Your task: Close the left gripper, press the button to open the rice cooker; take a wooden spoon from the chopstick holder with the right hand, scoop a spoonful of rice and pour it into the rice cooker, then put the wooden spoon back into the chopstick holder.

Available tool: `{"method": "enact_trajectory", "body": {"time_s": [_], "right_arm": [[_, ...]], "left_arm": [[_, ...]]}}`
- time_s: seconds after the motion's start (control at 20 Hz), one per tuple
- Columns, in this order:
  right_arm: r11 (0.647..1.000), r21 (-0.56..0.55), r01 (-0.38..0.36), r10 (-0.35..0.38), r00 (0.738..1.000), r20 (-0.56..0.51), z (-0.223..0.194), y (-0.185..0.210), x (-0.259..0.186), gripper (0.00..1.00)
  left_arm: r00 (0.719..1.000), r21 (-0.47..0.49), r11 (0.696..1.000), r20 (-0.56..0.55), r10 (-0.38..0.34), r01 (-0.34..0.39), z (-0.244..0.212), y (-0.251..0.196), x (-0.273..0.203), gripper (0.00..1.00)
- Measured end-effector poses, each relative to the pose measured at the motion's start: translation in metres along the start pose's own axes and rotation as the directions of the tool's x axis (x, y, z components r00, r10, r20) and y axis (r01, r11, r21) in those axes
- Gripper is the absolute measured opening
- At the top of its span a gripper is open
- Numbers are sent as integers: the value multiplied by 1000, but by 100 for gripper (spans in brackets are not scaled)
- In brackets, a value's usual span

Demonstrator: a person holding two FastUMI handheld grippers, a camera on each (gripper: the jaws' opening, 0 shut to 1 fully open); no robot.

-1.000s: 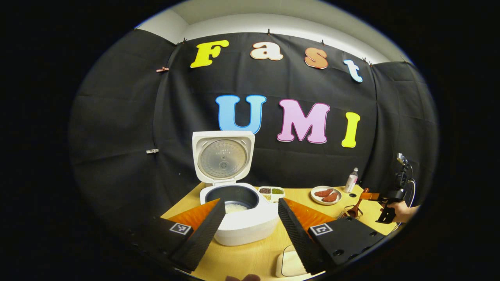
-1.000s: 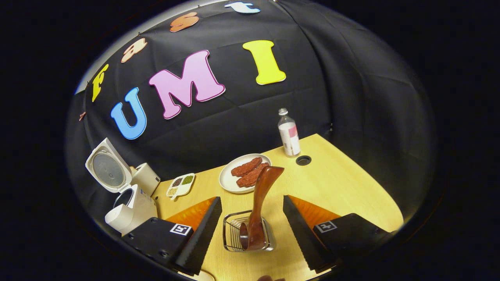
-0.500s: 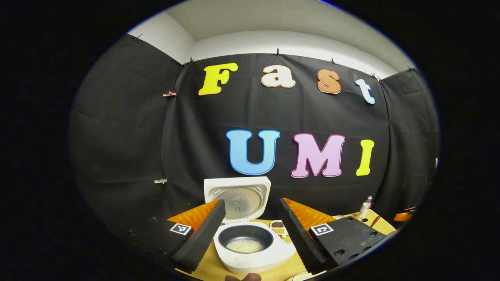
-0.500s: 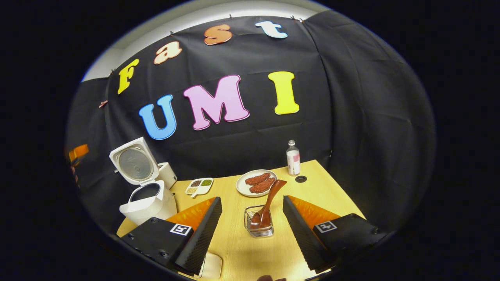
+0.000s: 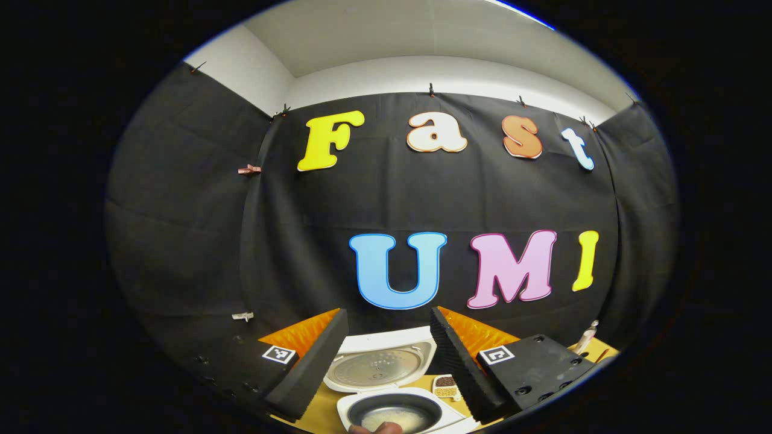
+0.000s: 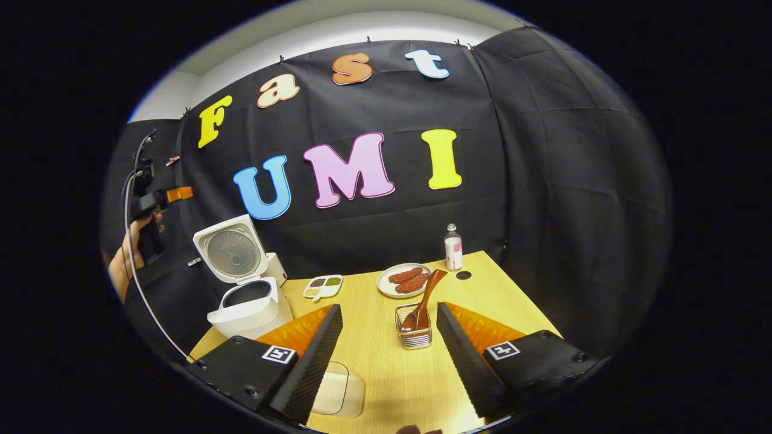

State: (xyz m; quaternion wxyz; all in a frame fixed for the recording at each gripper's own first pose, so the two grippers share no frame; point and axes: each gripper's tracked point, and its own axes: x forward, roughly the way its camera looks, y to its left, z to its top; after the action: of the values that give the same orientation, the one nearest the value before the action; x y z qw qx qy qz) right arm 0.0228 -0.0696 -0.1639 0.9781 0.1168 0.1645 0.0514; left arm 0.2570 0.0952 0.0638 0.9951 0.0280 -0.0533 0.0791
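Right gripper view: bottle (image 6: 453, 247) label unreadable.

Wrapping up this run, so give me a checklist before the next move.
1. Rice cooker lid up: ok.
2. Rice in the pot: ok.
3. Wooden spoon back in the wire holder, handle leaning toward the plate: ok.
4. Right tongs open, holding nothing: ok.
5. Left tongs open, holding nothing: ok.
6. Rice spilled on the table: cannot tell.
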Motion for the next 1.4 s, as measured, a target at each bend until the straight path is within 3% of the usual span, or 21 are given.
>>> {"method": "enact_trajectory", "body": {"time_s": [0.35, 0.65, 0.7, 0.75, 1.05, 1.4], "right_arm": [[999, -6, 47, -47, 999, 8, 4, 5, -37, 98], [995, -16, 95, -95, 995, -3, 1, -4, -54, 99], [995, -13, 100, -100, 995, -7, 0, -5, -55, 99], [995, -8, 102, -102, 995, -8, -1, -5, -57, 99], [995, 11, 101, -101, 995, -8, 1, -5, -53, 99], [996, 52, 70, -71, 997, 8, 1, -5, -57, 98]], "left_arm": [[992, 12, 999, -118, 54, -53, -63, 16, 96, 94], [982, 73, 994, -168, 88, -77, -85, 27, 149, 94], [978, 74, 994, -185, 94, -81, -93, 29, 155, 98], [973, 75, 993, -206, 101, -87, -102, 32, 160, 94], [951, -41, 992, -292, 102, -119, -127, 29, 146, 99], [946, -36, 990, -302, 121, -139, -139, 1, 78, 99]]}}
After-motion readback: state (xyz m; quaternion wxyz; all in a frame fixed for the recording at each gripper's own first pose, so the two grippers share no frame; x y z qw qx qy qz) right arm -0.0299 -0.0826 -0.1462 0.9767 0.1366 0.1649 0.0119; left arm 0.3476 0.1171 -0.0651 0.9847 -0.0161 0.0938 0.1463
